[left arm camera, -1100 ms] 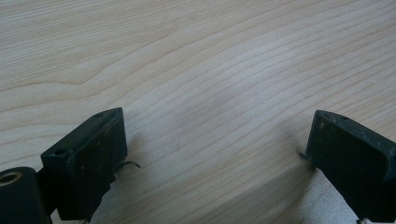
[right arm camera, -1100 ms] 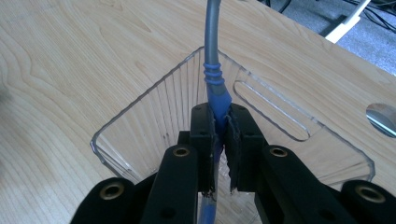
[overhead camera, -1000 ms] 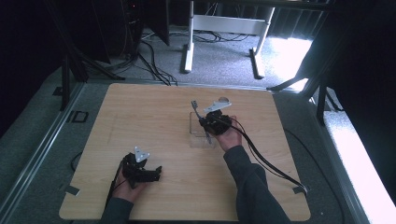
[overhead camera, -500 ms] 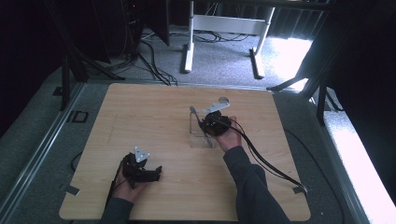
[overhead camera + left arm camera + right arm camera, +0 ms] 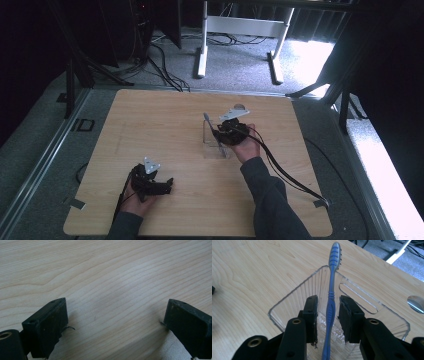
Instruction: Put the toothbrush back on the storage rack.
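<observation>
- High view: the right gripper (image 5: pixel 218 131) hangs over the clear holder (image 5: pixel 216 145) at the middle of the table (image 5: pixel 160 115), so the toothbrush (image 5: pixel 208 123) can stand in it. The left gripper (image 5: pixel 167 183) rests near the table's front edge, well apart, keeping the work area free.
- Left gripper view: jaws stand wide with nothing between them, only bare tabletop (image 5: pixel 112 277); this gripper is idle.
- Right gripper view: the blue toothbrush (image 5: pixel 331 302) stands between the jaws, leaning on the holder (image 5: pixel 294 298) wall. The jaws have just been opening; gaps show at both pads, so the brush appears released into the holder.
</observation>
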`<state>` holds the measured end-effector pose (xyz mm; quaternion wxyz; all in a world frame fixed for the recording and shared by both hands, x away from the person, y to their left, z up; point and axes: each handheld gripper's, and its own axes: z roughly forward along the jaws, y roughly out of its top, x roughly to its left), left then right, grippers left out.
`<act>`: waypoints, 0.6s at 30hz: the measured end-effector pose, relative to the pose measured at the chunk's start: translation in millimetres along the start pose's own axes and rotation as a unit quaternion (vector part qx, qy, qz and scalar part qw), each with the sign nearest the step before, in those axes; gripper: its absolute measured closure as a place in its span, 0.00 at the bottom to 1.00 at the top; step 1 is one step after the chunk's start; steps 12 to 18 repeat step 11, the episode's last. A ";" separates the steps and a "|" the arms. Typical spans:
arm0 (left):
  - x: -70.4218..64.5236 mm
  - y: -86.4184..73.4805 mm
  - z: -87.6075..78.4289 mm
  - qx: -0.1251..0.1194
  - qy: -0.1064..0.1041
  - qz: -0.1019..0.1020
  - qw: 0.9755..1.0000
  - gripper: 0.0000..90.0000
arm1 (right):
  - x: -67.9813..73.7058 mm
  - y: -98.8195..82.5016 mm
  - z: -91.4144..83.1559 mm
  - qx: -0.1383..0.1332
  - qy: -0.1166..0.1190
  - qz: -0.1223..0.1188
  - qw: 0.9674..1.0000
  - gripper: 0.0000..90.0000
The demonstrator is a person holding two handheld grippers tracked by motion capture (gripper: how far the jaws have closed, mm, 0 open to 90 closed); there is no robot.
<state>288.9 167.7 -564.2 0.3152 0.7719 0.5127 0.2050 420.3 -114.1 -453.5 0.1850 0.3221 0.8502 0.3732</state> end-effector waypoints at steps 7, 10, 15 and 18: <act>0.0 0.0 0.0 0.000 0.000 0.000 1.000 0.06 | 3.6 1.4 -8.9 -0.006 0.006 -0.005 1.000 0.74; 0.1 0.0 0.0 0.000 0.000 0.001 1.000 0.06 | 5.3 1.2 -12.3 -0.005 0.008 -0.009 1.000 0.74; 0.1 0.0 0.1 0.000 0.000 0.001 1.000 0.06 | 5.9 1.1 -13.4 -0.005 0.009 -0.012 1.000 0.74; 0.1 0.0 0.1 0.000 0.000 0.001 1.000 0.06 | 5.9 1.1 -13.4 -0.005 0.009 -0.012 1.000 0.74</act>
